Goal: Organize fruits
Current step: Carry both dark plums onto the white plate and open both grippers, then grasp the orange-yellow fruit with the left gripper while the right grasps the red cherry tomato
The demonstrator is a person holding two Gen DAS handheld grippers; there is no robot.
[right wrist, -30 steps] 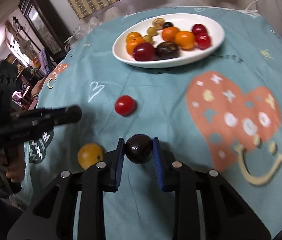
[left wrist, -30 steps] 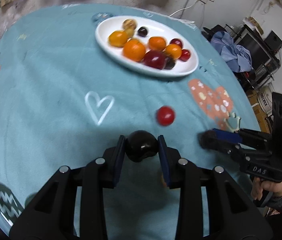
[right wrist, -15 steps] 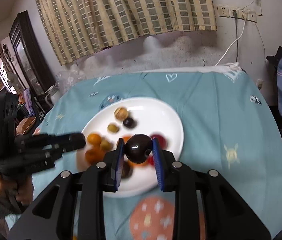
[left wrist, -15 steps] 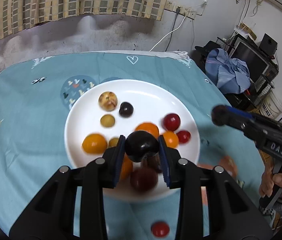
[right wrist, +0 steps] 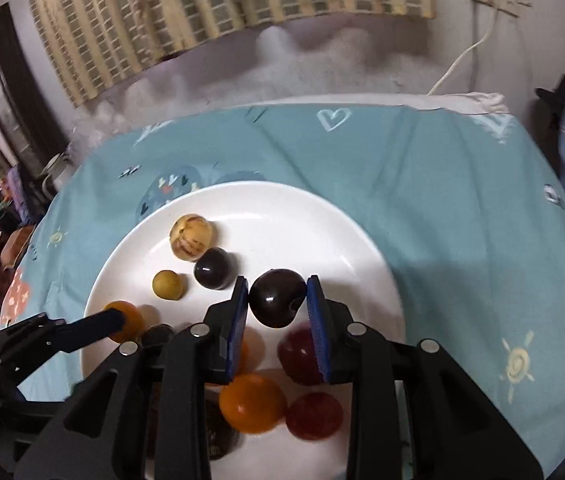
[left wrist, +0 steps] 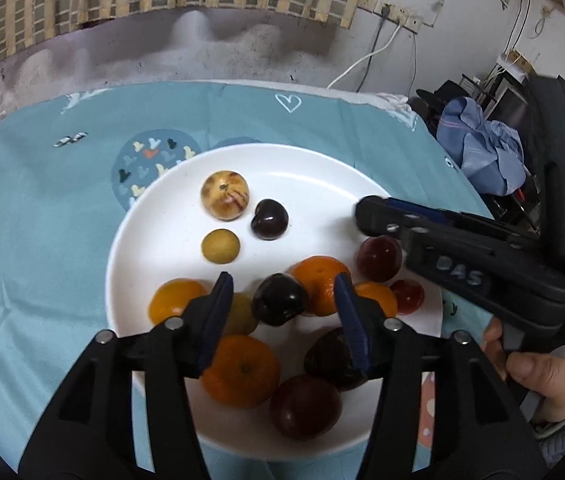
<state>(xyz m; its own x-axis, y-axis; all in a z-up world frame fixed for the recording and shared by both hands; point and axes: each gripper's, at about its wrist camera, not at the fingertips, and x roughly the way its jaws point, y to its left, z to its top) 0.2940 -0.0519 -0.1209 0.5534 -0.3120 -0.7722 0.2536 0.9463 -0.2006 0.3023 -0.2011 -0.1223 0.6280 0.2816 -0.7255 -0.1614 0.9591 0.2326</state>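
Fruits crowd a white plate (left wrist: pixel 154 216) on a teal tablecloth (left wrist: pixel 34 208) — oranges, dark plums, red ones and a pale speckled fruit (left wrist: pixel 224 195) toward the upper left of the plate.

In the left wrist view, the left gripper (left wrist: pixel 280 300) hangs over the plate's lower half with its jaws spread wide; a dark plum (left wrist: pixel 278 299) sits between the blue pads, touching neither, and looks to be among the other fruit on the plate. An orange (left wrist: pixel 240 370) lies below it, partly behind the left finger.

The right gripper (right wrist: pixel 278 300) has its jaws closed against a second dark plum (right wrist: pixel 276 298), both pads pressed to its sides, over the plate's center-right in the right wrist view. In the left wrist view the same gripper reaches in from the right edge of the frame, held by a hand (left wrist: pixel 542 376) at lower right.

A striped curtain (right wrist: pixel 222 4) hangs along the top of the frame, and a blue cloth bundle (left wrist: pixel 482 152) lies at the right.
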